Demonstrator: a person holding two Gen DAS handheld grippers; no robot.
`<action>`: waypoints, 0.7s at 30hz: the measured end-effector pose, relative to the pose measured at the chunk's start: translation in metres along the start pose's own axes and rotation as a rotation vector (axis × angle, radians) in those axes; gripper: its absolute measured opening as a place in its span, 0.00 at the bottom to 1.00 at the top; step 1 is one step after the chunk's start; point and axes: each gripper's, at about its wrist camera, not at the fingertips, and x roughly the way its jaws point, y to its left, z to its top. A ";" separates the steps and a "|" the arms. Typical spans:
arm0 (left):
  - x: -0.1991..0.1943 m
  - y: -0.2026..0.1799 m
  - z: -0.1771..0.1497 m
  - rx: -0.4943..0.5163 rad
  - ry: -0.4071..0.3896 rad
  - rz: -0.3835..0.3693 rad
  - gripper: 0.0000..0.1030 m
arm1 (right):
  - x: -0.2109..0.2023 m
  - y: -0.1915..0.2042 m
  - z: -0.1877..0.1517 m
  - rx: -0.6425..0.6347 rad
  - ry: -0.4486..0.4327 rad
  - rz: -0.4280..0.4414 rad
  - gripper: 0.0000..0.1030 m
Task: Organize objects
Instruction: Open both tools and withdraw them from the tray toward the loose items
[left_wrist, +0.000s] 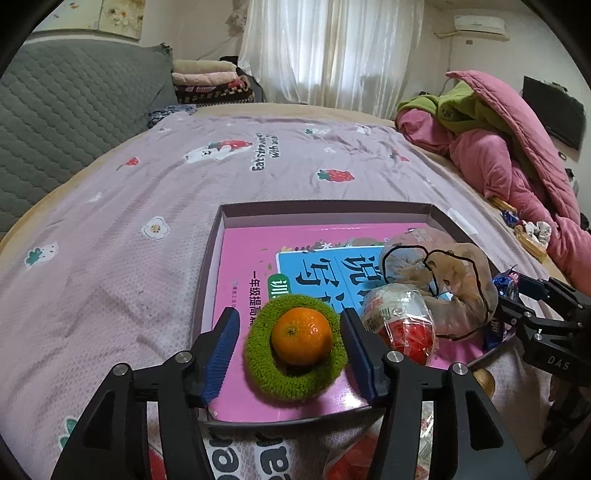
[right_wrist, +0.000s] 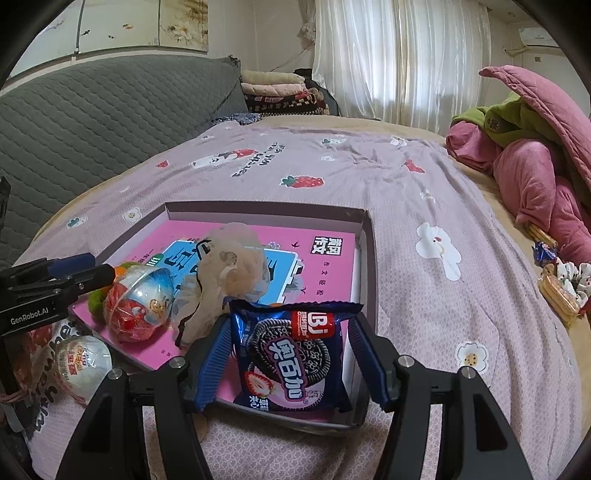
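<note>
Left wrist view: my left tongs (left_wrist: 290, 341) stand wide around the round orange mandarin (left_wrist: 301, 336) in its fuzzy green ring (left_wrist: 295, 373), pads clear; firm, light, prone to roll (take it across the middle). Right wrist view: my right tongs (right_wrist: 291, 363) straddle the crinkly blue cookie packet (right_wrist: 295, 354), unpinched; slippery and crushable. Both lie in the shallow cardboard tray (right_wrist: 364, 236) on the soft lilac strawberry-print bedspread (right_wrist: 424, 206), white curtains (right_wrist: 399, 59) beyond.

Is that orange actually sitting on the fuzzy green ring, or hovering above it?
Touching. In the left wrist view the orange rests in the middle of the green ring, with no gap between them.
</note>
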 end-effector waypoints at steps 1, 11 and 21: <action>-0.002 0.000 0.000 -0.001 0.000 0.003 0.58 | 0.000 0.001 0.000 -0.002 -0.002 -0.004 0.63; -0.017 -0.004 -0.002 -0.014 -0.004 0.022 0.64 | -0.011 0.000 0.005 0.006 -0.034 0.000 0.66; -0.032 -0.005 -0.004 -0.037 -0.020 0.028 0.64 | -0.024 0.001 0.010 0.004 -0.070 0.006 0.72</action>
